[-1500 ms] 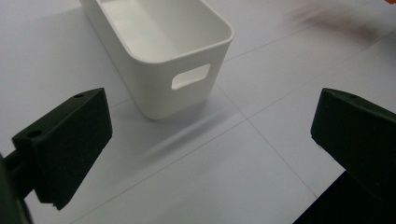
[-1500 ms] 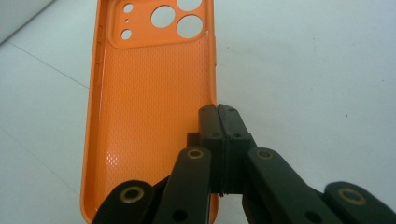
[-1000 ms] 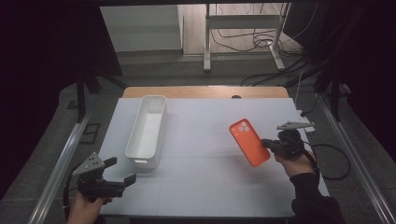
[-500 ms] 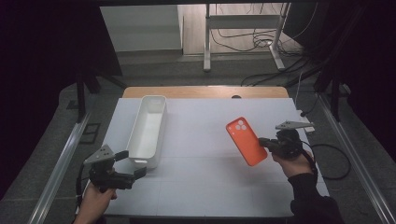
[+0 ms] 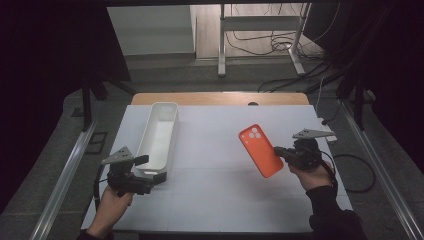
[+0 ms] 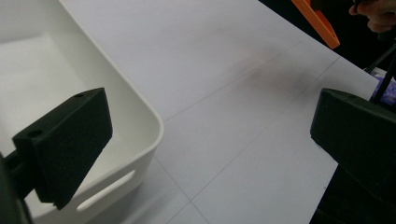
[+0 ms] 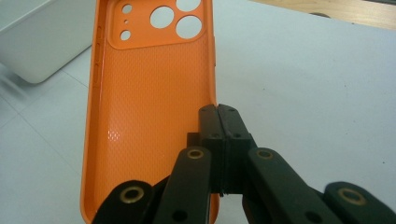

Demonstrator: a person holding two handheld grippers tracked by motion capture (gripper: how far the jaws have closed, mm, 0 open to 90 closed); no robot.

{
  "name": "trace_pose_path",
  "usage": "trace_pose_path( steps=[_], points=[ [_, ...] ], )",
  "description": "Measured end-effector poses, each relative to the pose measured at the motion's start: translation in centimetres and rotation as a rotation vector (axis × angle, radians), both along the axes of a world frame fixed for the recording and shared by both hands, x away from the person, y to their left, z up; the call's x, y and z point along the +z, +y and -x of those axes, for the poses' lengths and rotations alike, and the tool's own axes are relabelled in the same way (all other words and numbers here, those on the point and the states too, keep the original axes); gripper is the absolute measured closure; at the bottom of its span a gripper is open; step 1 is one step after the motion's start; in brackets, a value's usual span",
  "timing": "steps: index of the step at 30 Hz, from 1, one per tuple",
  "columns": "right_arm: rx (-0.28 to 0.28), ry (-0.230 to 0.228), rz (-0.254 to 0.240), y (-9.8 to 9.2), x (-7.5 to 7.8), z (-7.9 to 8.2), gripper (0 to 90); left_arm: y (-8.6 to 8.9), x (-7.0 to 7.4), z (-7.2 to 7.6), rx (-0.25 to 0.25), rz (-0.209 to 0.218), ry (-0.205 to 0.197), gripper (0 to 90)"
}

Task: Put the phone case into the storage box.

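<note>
The biggest risk sits with the right gripper (image 5: 286, 154): its jaws are clenched on just one long edge of the orange phone case (image 5: 259, 150), so the thin wall could slip out or the case could swing and drop onto the table (image 5: 215, 200) if the hand jerks or tilts. A second risk is at the near left, where the left gripper (image 5: 150, 182) stands with its jaws spread wide and nothing between them, right at the near end of the white tray (image 5: 159, 137); one pad (image 6: 70, 140) hangs over the tray's near corner in the left gripper view, so a careless push could shove the tray across the table or knock it askew. If the case is meant for the tray, a misjudged carry across the gap could catch its rim.

Nearest, the left hand (image 5: 112, 207) comes in from the bottom left, wrist low, gripper pointing toward the right and slightly away. The right hand (image 5: 311, 175) reaches in at the near right, gripper pointing left, holding the case tilted above the table, camera holes at the far end, well apart from the tray
</note>
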State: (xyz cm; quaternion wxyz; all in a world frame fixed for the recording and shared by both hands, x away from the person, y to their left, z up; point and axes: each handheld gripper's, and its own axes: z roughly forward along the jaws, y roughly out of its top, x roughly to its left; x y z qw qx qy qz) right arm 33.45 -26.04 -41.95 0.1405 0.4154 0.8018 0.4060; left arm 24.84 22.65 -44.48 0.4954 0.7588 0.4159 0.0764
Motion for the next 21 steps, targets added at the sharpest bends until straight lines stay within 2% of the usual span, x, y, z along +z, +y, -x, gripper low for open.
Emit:
trace_pose_path(
  steps=[21],
  points=[
    [0.043, -0.028, 0.000, 1.9, 0.2, 0.7, 89.2, -3.3, 0.1, -2.9, -0.063, 0.036, 0.049, 0.1]
  ],
)
